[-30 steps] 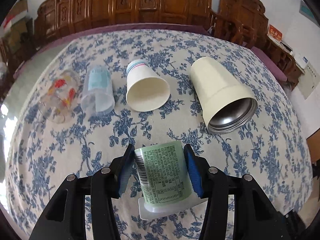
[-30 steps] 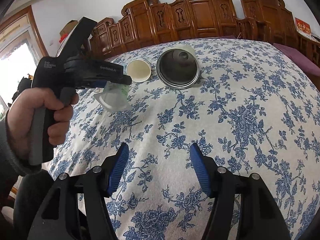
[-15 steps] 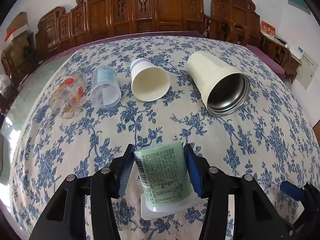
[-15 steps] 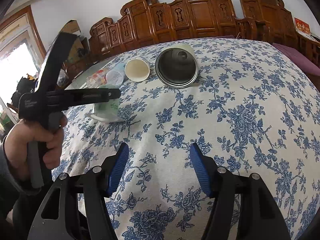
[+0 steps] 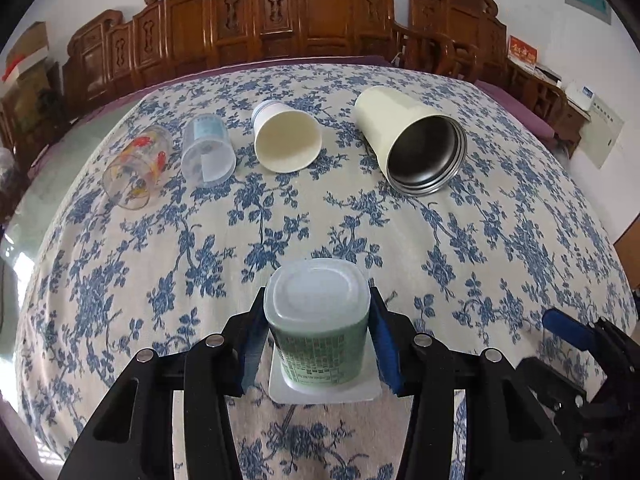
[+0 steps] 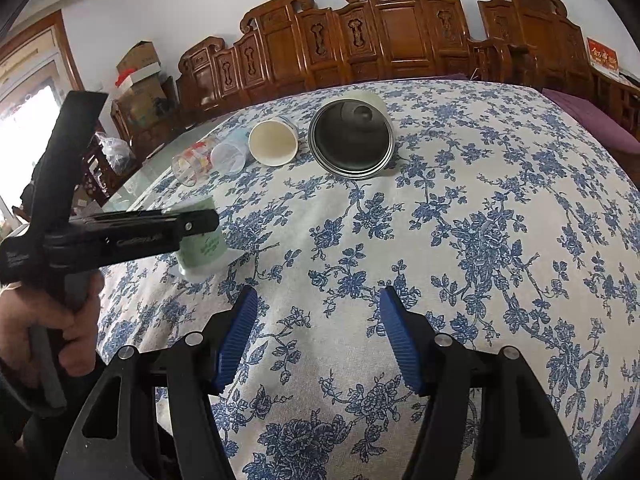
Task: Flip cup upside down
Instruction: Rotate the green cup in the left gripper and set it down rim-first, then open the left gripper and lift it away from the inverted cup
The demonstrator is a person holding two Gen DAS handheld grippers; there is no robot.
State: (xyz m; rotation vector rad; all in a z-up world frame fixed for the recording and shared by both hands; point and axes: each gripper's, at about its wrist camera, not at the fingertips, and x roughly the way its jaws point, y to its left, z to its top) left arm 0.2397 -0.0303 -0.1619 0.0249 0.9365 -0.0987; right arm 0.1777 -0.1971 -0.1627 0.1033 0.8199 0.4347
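The left tool [image 5: 317,334] pinches the green cup [image 5: 318,320] between its blue pads; the cup stands inverted, its wide rim flange on the flowered table [image 5: 500,240] and its base facing up. The right tool [image 6: 316,334] hangs spread over bare cloth, well apart from the cup. Ahead lies open cloth before four cups lying on their sides: glass [image 5: 134,168], clear plastic [image 5: 207,151], paper [image 5: 286,140] and steel tumbler [image 5: 414,144]. A second ago the cup was tilted, label toward the camera; now it sits level.
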